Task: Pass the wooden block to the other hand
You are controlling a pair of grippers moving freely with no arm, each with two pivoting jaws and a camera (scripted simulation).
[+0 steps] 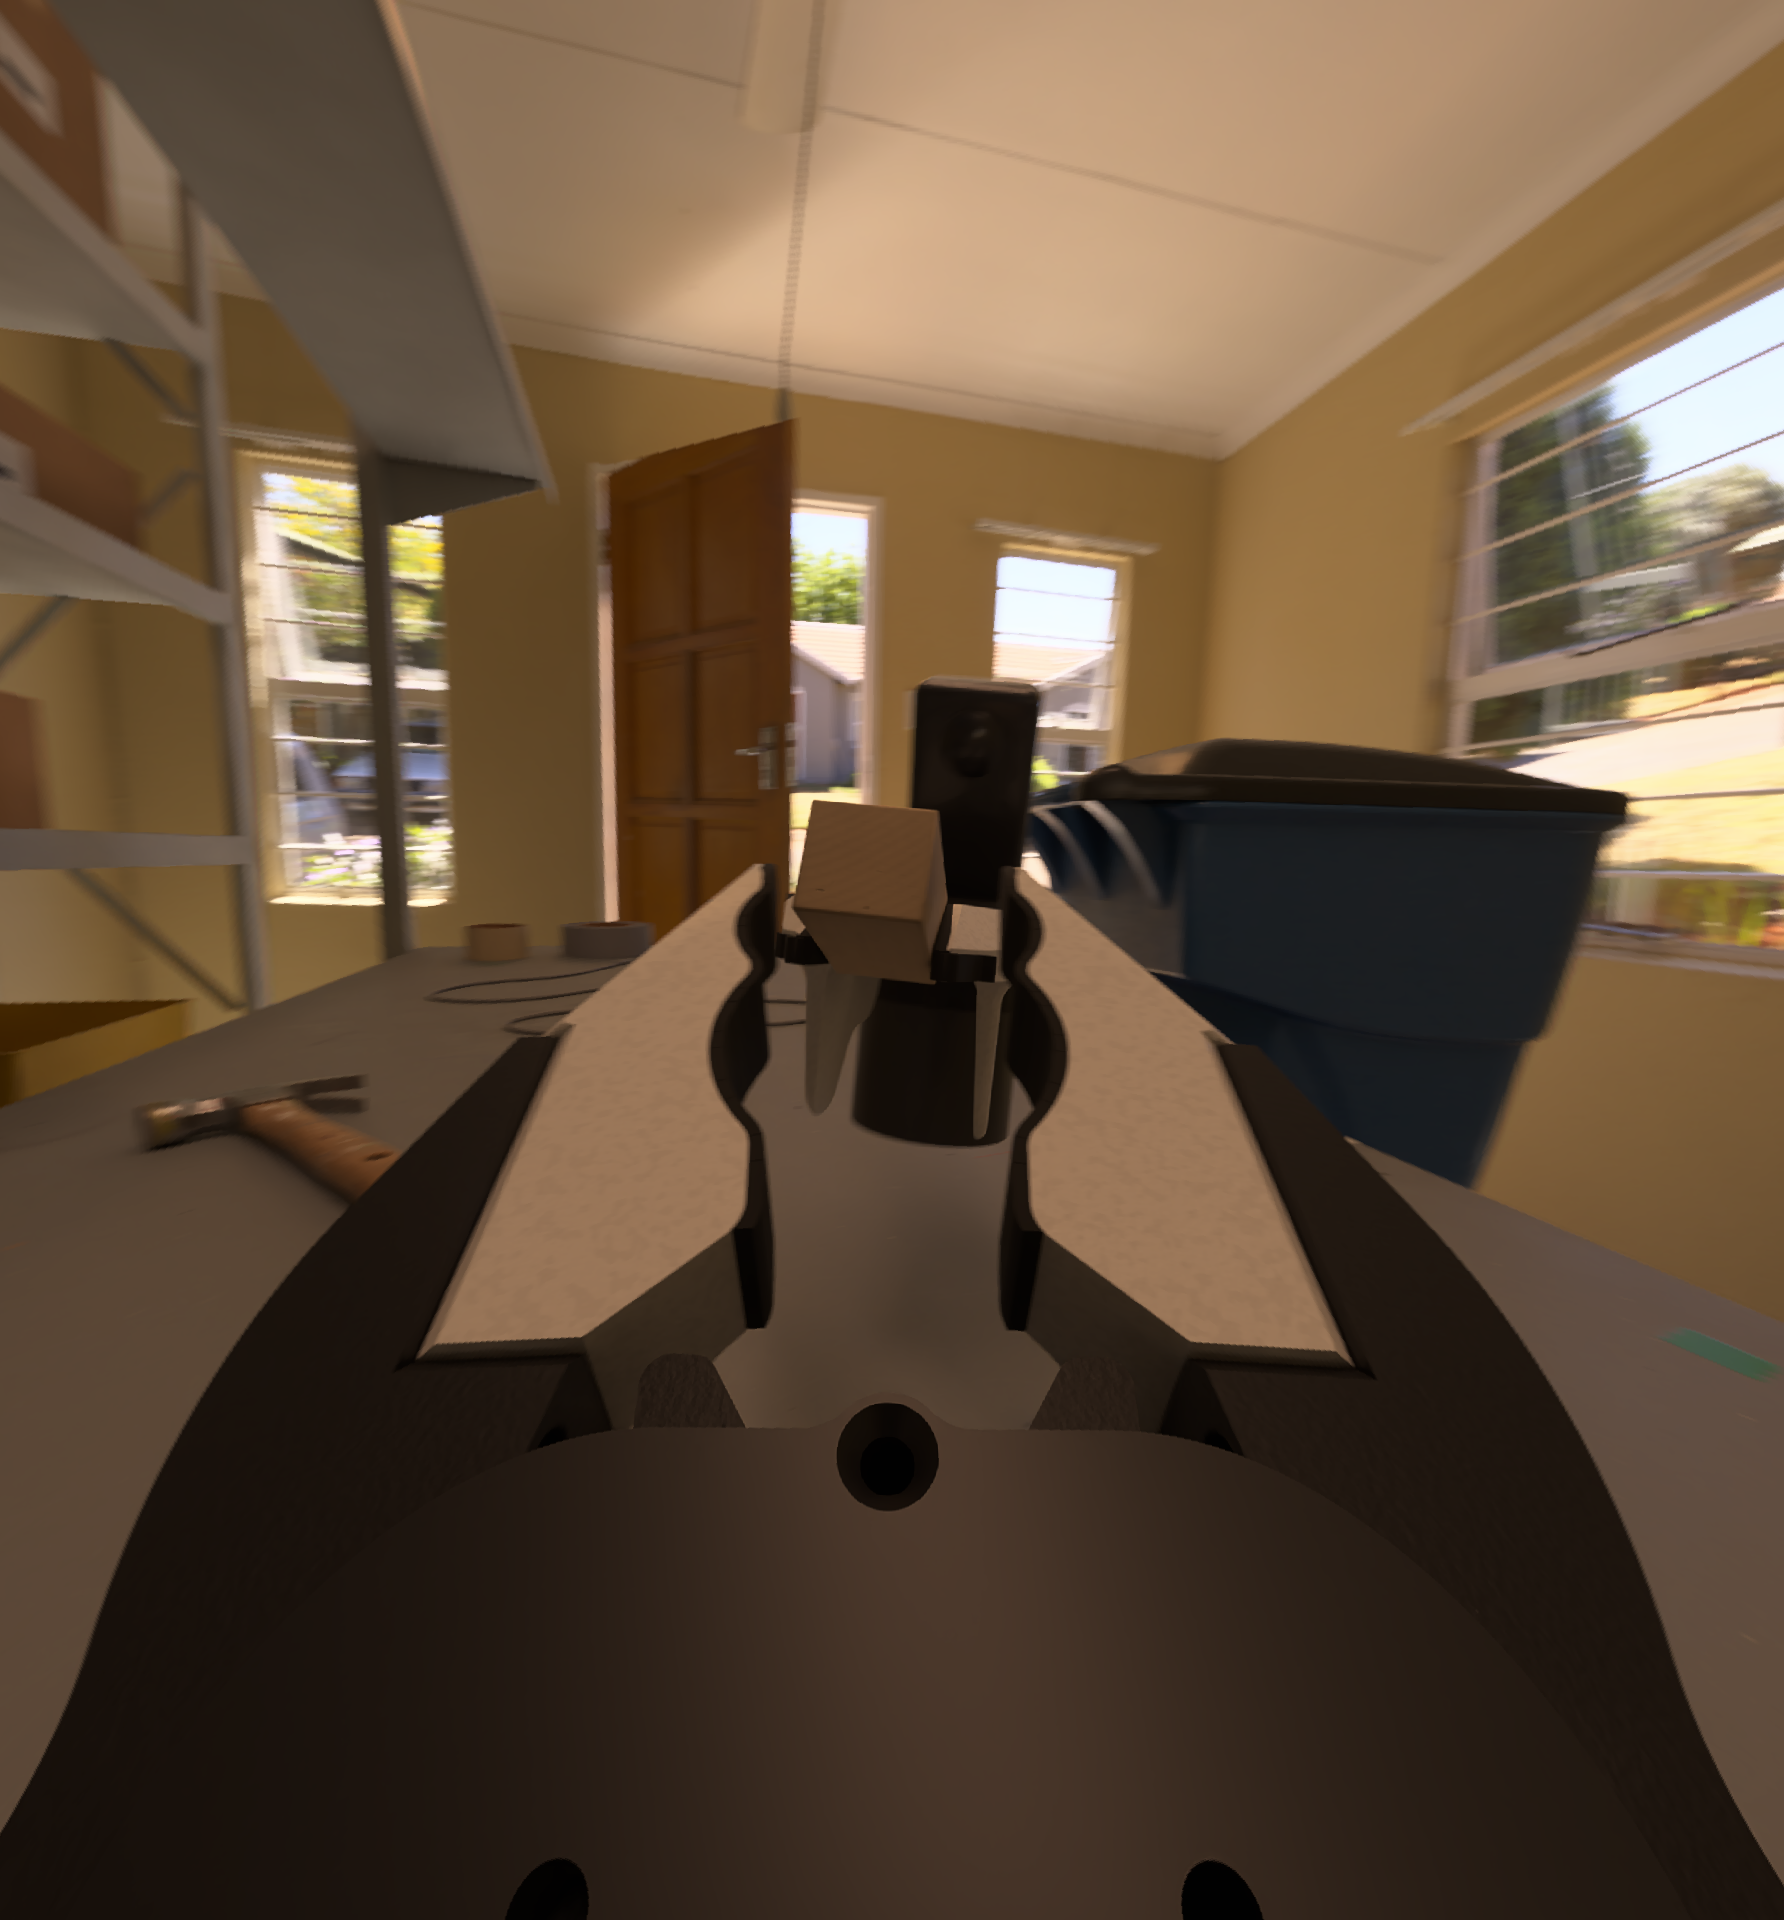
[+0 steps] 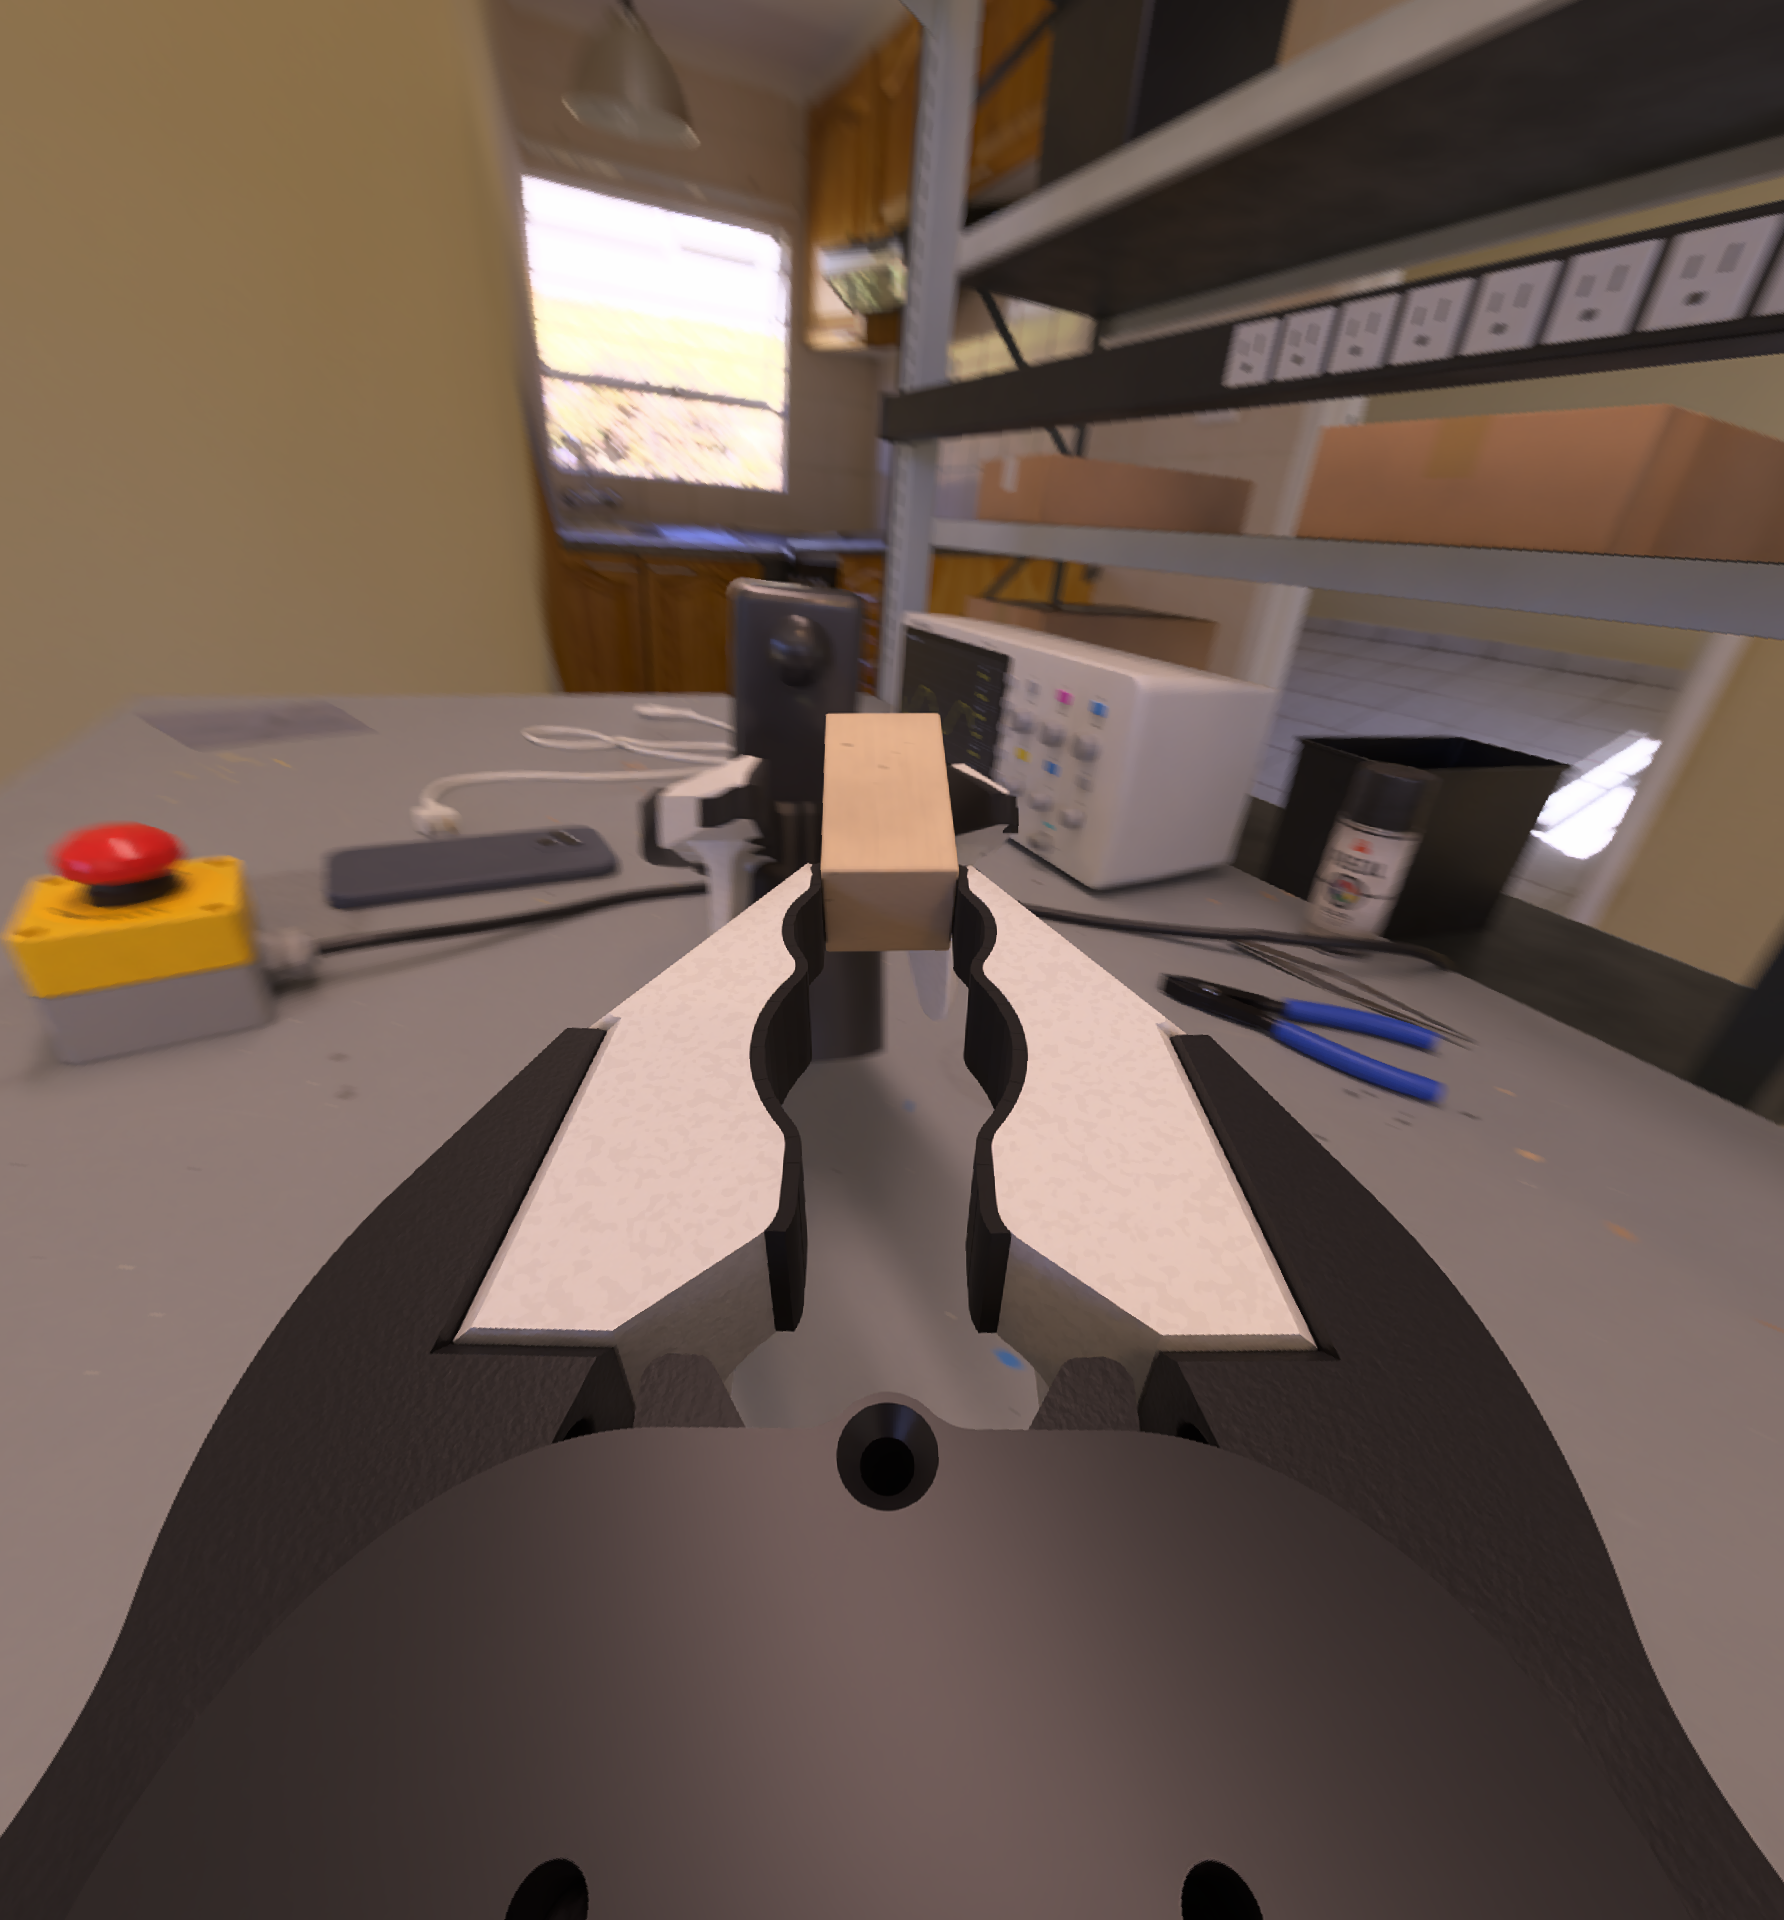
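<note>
The wooden block (image 2: 886, 831), a pale oblong, is held level above the grey table (image 2: 348, 1195). My right gripper (image 2: 888, 906) is shut on its near end, with both fingertips pressed on its sides. My left gripper (image 2: 846, 812) faces it from beyond, its fingers spread on either side of the block's far end. In the left wrist view the block (image 1: 867, 894) sits tilted between the tips of my open left gripper (image 1: 888, 902), with a gap on each side. The right gripper (image 1: 883, 958) clamps it from behind.
A hammer (image 1: 275, 1127), tape rolls (image 1: 498, 940) and a blue bin (image 1: 1335, 914) show in the left wrist view. A red stop button (image 2: 124, 935), phone (image 2: 472, 862), oscilloscope (image 2: 1075, 748), spray can (image 2: 1361, 862), blue pliers (image 2: 1314, 1029) and shelving (image 2: 1387, 561) surround the right gripper.
</note>
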